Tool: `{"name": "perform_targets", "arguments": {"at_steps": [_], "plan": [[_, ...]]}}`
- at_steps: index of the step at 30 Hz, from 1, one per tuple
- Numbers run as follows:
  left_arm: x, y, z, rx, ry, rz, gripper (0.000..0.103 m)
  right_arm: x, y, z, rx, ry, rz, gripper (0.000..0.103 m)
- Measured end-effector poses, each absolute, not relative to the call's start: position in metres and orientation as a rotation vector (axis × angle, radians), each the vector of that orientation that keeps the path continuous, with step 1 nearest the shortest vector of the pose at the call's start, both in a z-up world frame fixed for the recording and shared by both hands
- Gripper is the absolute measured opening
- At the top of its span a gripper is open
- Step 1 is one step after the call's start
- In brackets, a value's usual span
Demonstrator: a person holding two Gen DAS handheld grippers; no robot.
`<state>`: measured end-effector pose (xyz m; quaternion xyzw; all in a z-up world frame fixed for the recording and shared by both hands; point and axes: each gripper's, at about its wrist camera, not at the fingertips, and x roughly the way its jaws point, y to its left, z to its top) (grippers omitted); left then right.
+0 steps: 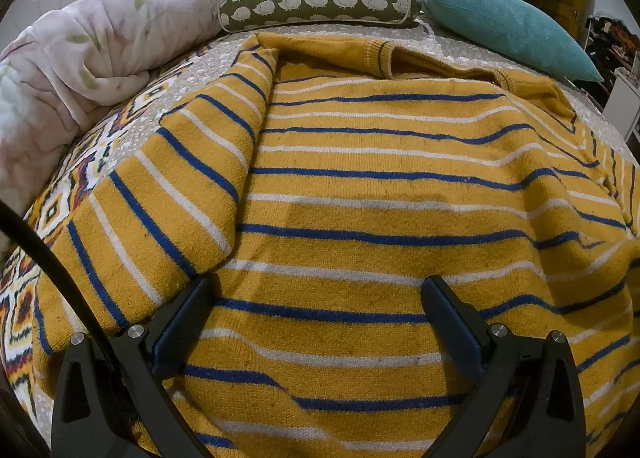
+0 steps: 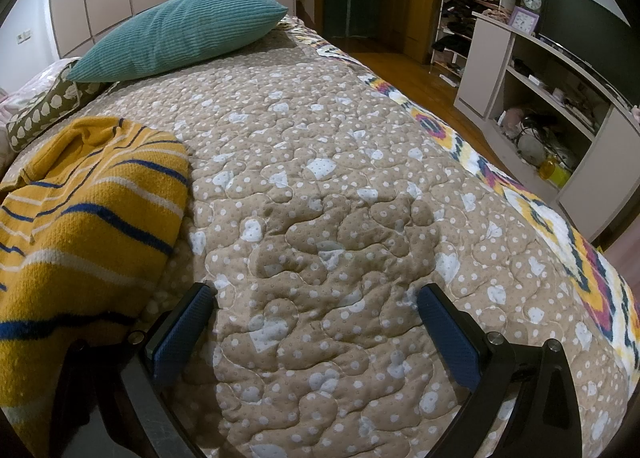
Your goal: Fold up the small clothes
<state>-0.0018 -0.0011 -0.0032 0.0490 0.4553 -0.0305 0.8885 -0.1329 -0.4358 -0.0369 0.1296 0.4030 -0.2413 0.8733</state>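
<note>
A mustard-yellow knit sweater with blue and white stripes lies spread on the bed, its left sleeve folded in over the body. My left gripper hangs open just above the sweater's lower body, nothing between its fingers. In the right wrist view only the sweater's edge shows at the left. My right gripper is open over the bare beige quilt, to the right of the sweater, and its left finger stands close beside the sweater's edge.
A pink floral duvet is bunched at the far left. A hedgehog-print bolster and a teal pillow lie at the head of the bed. The bed's right edge drops to a wooden floor beside open shelves.
</note>
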Motion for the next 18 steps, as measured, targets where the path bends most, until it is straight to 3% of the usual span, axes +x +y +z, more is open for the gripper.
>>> {"name": "perform_targets", "arguments": {"at_steps": [10,12,14,18], "plan": [[-0.001,-0.002,-0.004,0.096,0.954,-0.063,0.103,-0.118,-0.449,-0.032,0.320,0.923,-0.506,0.103],[0.000,-0.002,-0.003,0.092,0.958,-0.064,0.103,-0.121,-0.444,-0.026,0.308,0.926,-0.534,0.097],[0.000,-0.001,-0.004,0.084,0.959,-0.068,0.103,-0.135,-0.436,-0.012,0.300,0.878,-0.579,0.086],[0.000,0.001,-0.004,0.071,0.957,-0.073,0.103,-0.180,-0.401,0.035,0.229,0.670,-0.607,0.086]]}}
